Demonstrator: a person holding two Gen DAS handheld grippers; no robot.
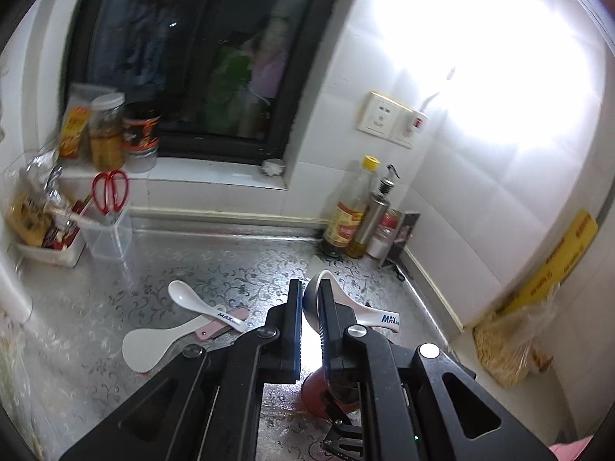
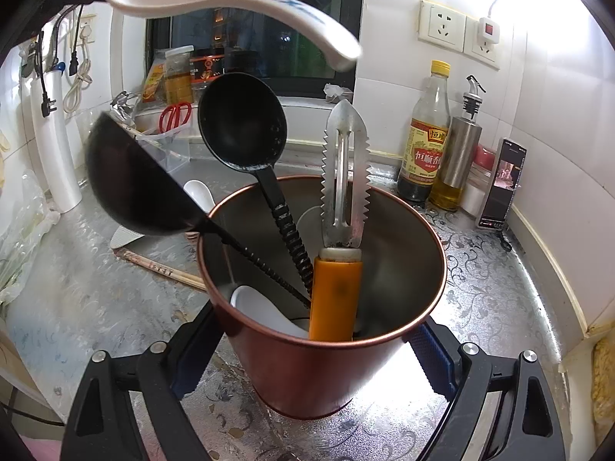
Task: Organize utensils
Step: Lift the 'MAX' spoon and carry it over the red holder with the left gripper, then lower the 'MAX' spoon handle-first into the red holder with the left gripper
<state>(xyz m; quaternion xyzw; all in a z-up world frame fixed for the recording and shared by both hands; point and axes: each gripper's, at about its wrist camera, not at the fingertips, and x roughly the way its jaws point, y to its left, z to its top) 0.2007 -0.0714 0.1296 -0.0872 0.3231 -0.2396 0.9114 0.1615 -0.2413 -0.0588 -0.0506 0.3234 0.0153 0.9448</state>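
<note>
Left gripper (image 1: 309, 319) clamps the white ceramic soup spoon (image 2: 238, 11) above the copper-coloured metal cup (image 2: 326, 345), itself gripped by right gripper (image 2: 307, 361); lower handle-first into the gap beside the orange-handled peeler (image 2: 342, 238).

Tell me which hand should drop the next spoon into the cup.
Left. Its gripper already holds a white spoon, which hangs above the copper cup. The right gripper is busy, its jaws clamped on the cup's sides, steadying it.
</note>
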